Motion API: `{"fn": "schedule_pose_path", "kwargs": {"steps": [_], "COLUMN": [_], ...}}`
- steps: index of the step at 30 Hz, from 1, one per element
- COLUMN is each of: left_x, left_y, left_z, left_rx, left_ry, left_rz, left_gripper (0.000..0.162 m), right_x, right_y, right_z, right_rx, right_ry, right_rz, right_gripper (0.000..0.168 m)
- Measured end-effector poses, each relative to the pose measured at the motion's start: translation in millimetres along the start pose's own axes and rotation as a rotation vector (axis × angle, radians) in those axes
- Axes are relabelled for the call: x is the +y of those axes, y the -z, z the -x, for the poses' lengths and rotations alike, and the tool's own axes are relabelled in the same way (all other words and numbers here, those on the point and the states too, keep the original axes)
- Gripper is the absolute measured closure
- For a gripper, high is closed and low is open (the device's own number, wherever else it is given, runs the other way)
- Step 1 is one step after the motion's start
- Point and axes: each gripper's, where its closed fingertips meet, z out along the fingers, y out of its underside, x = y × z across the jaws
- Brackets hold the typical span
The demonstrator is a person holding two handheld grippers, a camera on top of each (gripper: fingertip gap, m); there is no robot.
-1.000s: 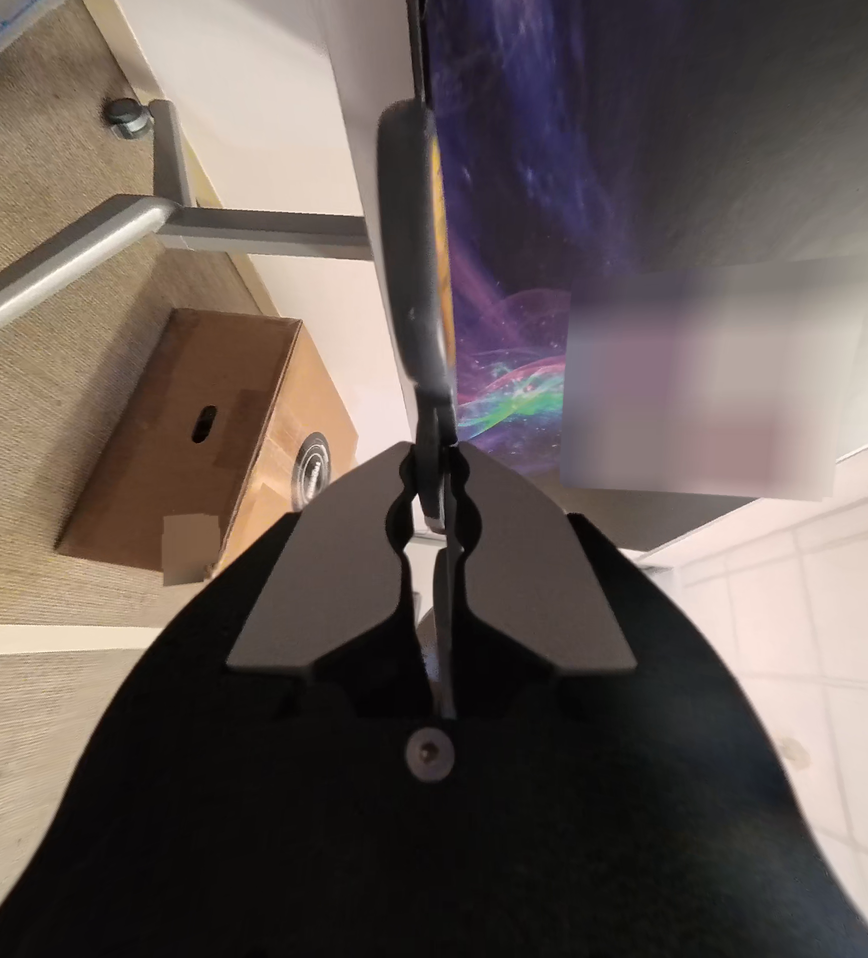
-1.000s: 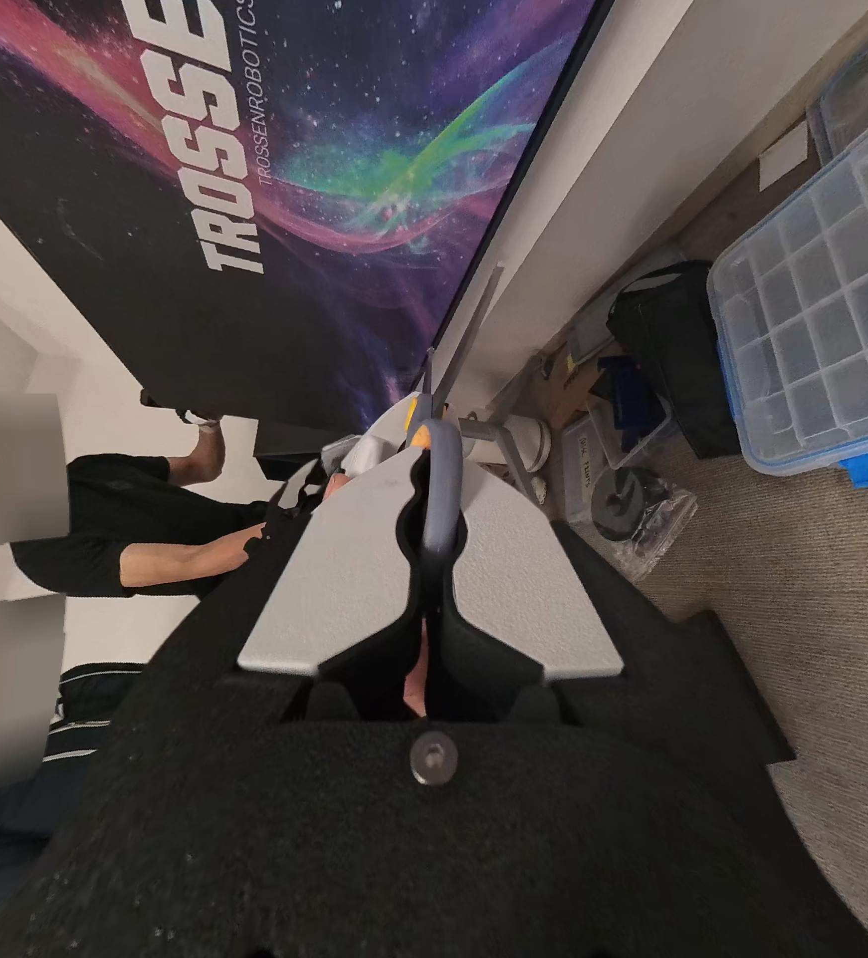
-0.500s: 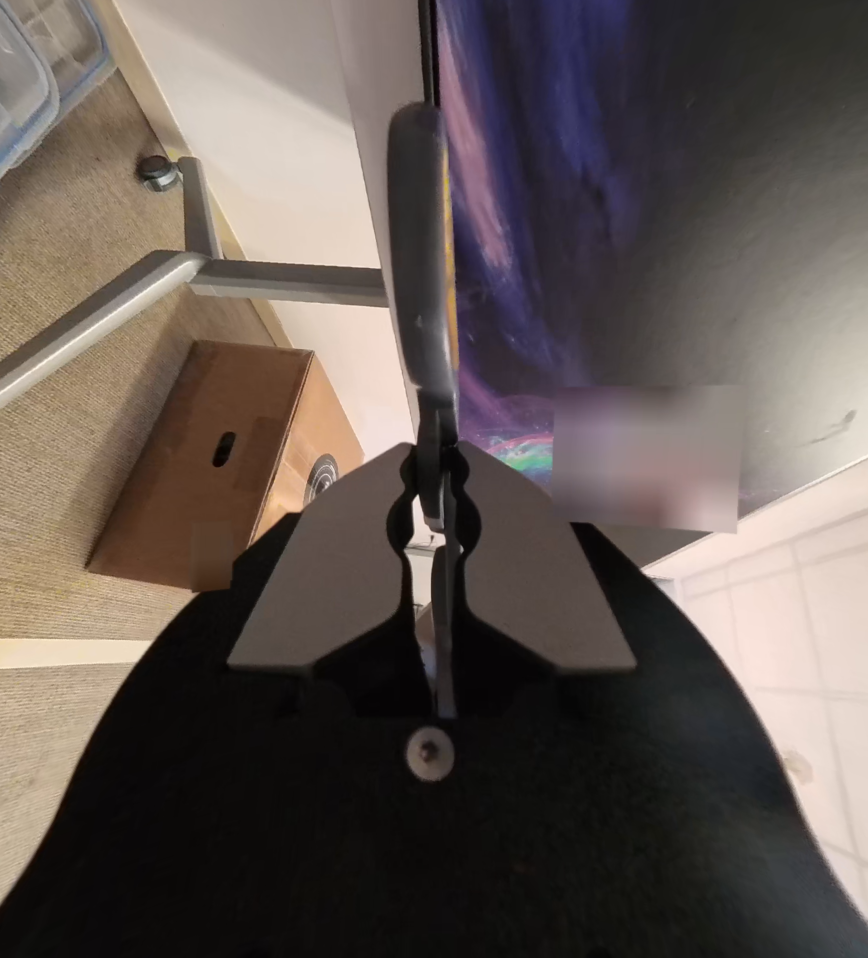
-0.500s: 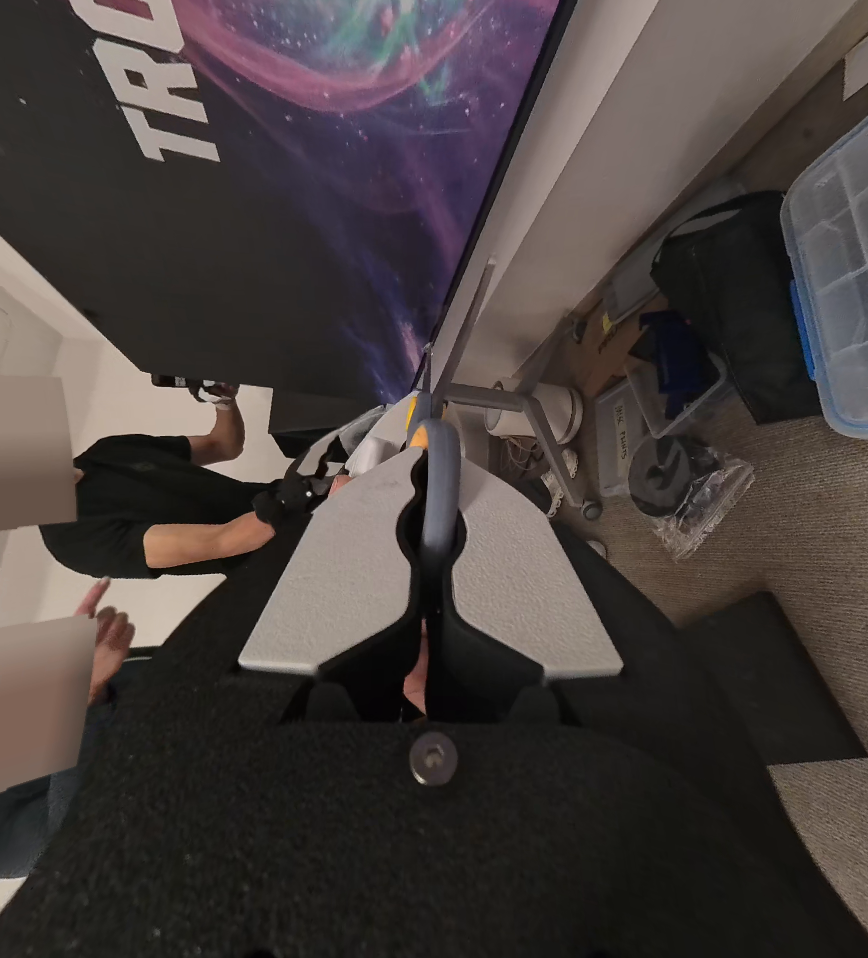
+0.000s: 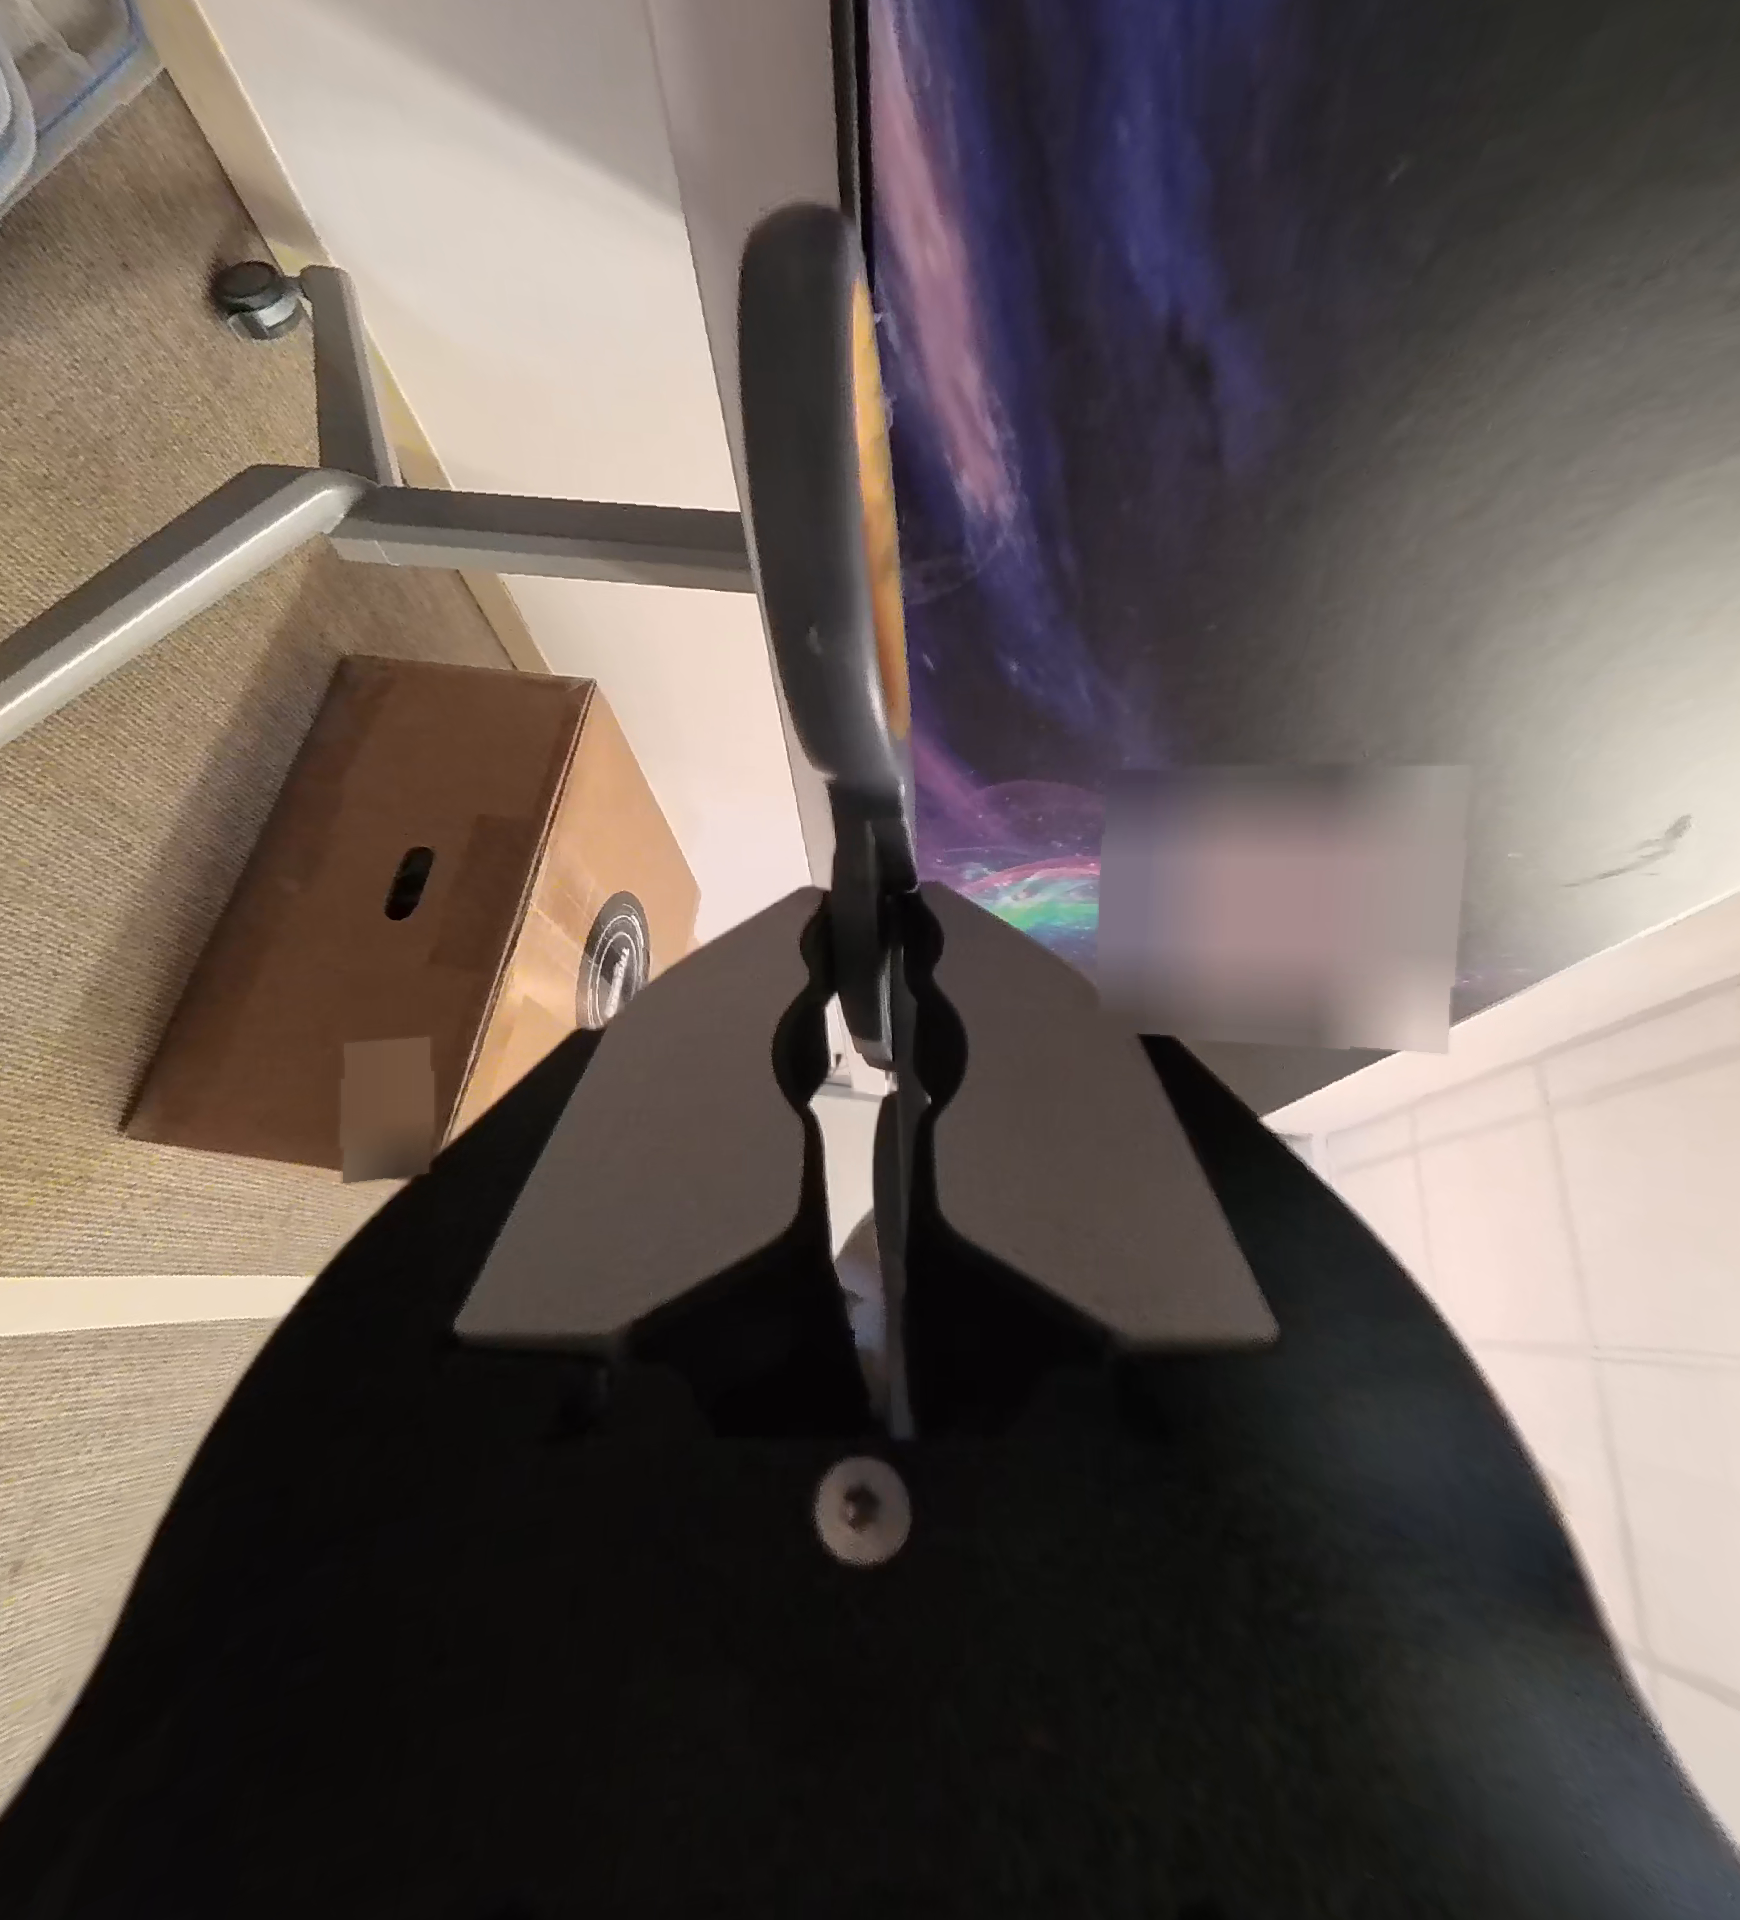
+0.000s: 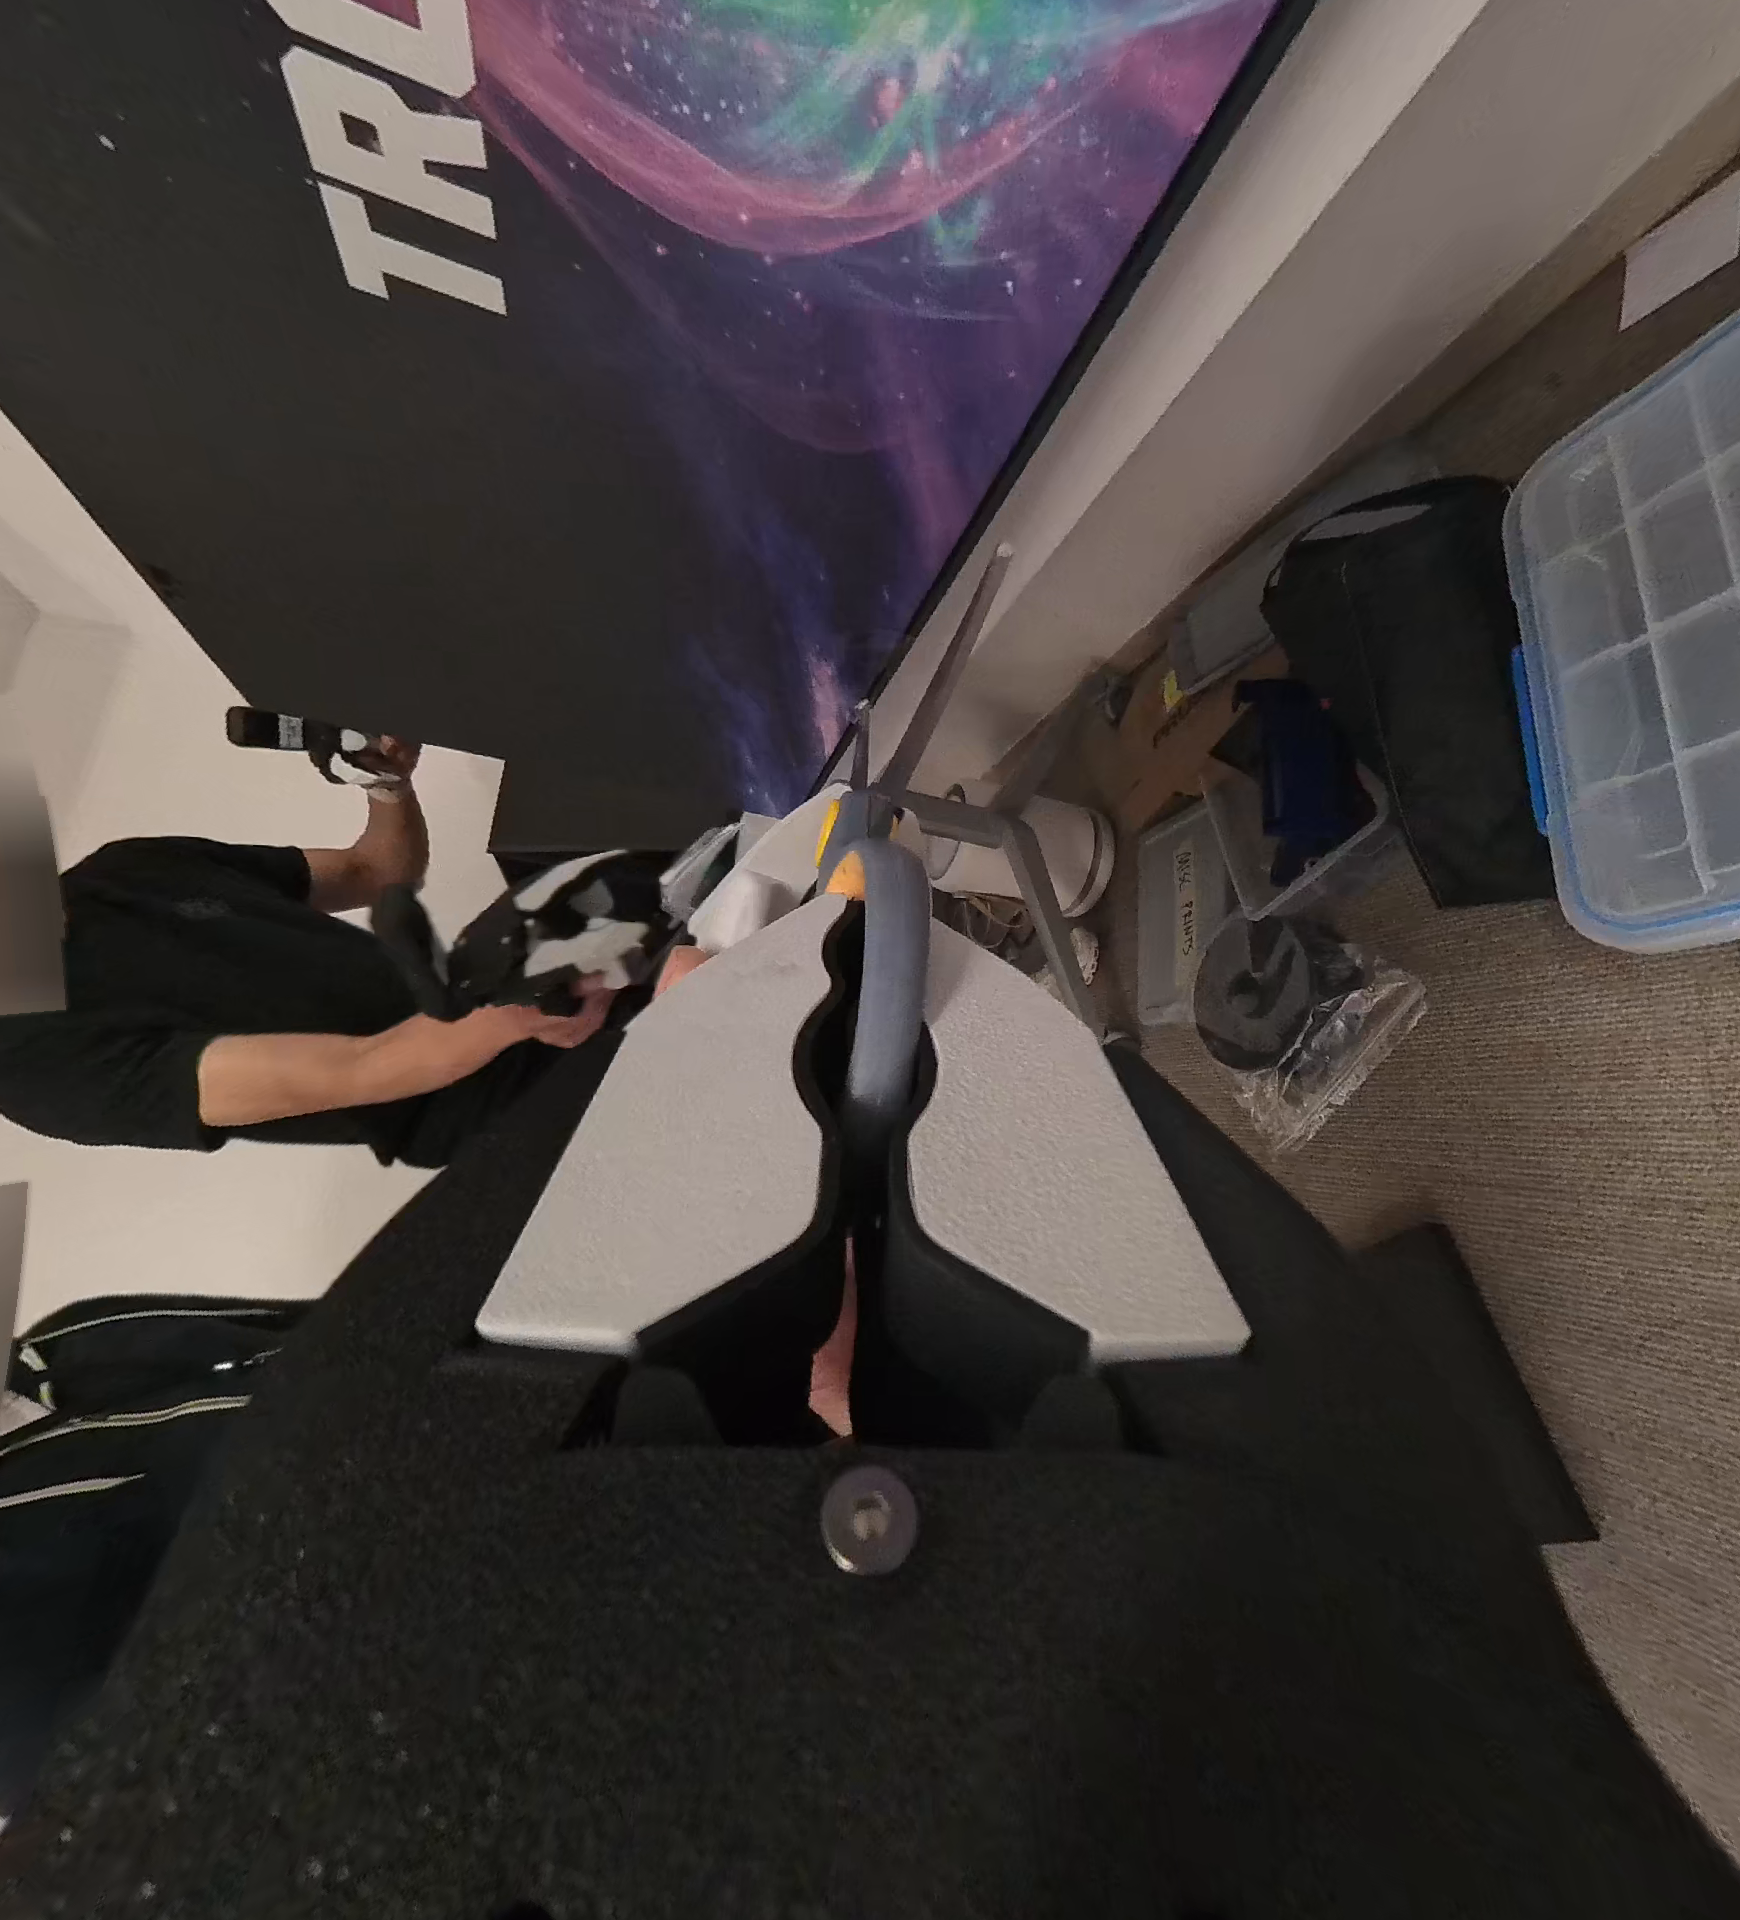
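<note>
Materials and surface finishes at the two wrist cameras

Left gripper (image 5: 871,935): matt grey plates with a fine grain on black, felt-like foam, clamped on scissors (image 5: 824,499) whose grey loop handle looks like smooth, slightly glossy plastic with an orange inlay. Right gripper (image 6: 871,997): paler speckled matt plates on coarse black foam, gripping the same scissors (image 6: 887,997); thin blades look like dull grey metal. Carpet (image 5: 66,935): rough woven beige cloth. Cardboard box (image 5: 409,904): matt brown, with glossier tape strips. Table leg (image 5: 170,582): brushed satin metal. Banner (image 6: 637,364): matt printed sheet. Organiser box (image 6: 1676,675): translucent smooth plastic with blue latches.
</note>
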Motion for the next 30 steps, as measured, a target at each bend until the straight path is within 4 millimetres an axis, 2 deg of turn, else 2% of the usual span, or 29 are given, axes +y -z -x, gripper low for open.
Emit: {"fn": "schedule_pose_path", "kwargs": {"steps": [14, 21, 30], "left_x": [7, 27, 36], "left_y": [-8, -18, -25], "left_z": [-1, -2, -3], "left_rx": [0.012, 0.018, 0.024], "left_ry": [0.007, 0.019, 0.028], "left_rz": [0.001, 0.023, 0.032], "left_gripper": [0.151, 0.151, 0.152], "right_x": [-10, -20, -29], "right_y": [5, 22, 30], "right_z": [-2, -9, -12], "right_rx": [-0.004, 0.012, 0.011], "right_ry": [0.031, 0.024, 0.021], "right_rz": [0.012, -0.018, -0.027], "right_gripper": [0.168, 0.168, 0.168]}}
